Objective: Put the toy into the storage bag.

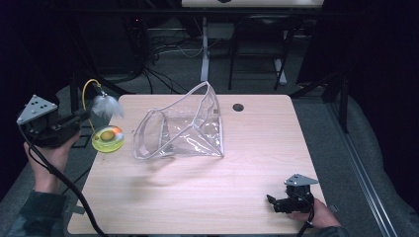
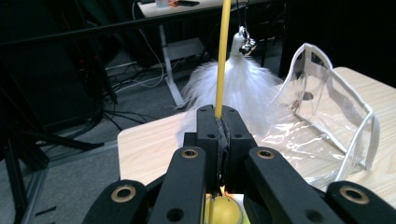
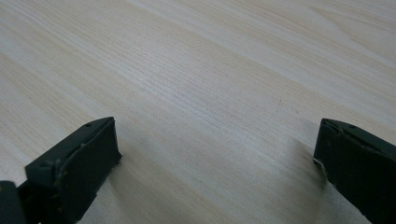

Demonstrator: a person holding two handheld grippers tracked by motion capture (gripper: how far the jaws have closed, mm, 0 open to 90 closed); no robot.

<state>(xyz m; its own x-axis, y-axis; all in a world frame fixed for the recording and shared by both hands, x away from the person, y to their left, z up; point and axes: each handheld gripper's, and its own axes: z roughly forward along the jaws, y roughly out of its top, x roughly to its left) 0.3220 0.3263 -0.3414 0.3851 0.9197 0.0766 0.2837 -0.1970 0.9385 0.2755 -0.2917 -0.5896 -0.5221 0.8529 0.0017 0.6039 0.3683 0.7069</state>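
My left gripper (image 1: 83,116) is raised over the table's left edge, shut on the thin yellow wand (image 2: 223,56) of a cat toy. A white feather tuft (image 1: 107,106) and a small silver bell (image 2: 246,44) dangle from the wand's curved top. The toy's yellow-green round base (image 1: 107,138), with a ball in it, hangs just below the jaws. A clear plastic pouch with white trim (image 1: 183,131) stands open at the table's middle, right of the toy. My right gripper (image 1: 272,201) rests at the front right of the table, open, with only bare wood between its jaws (image 3: 215,158).
The light wooden table (image 1: 197,197) has a round cable hole (image 1: 238,107) at the back. Beyond the far edge are desk legs (image 1: 204,49), chair legs and loose cables on a grey floor. Dark curtains close in both sides.
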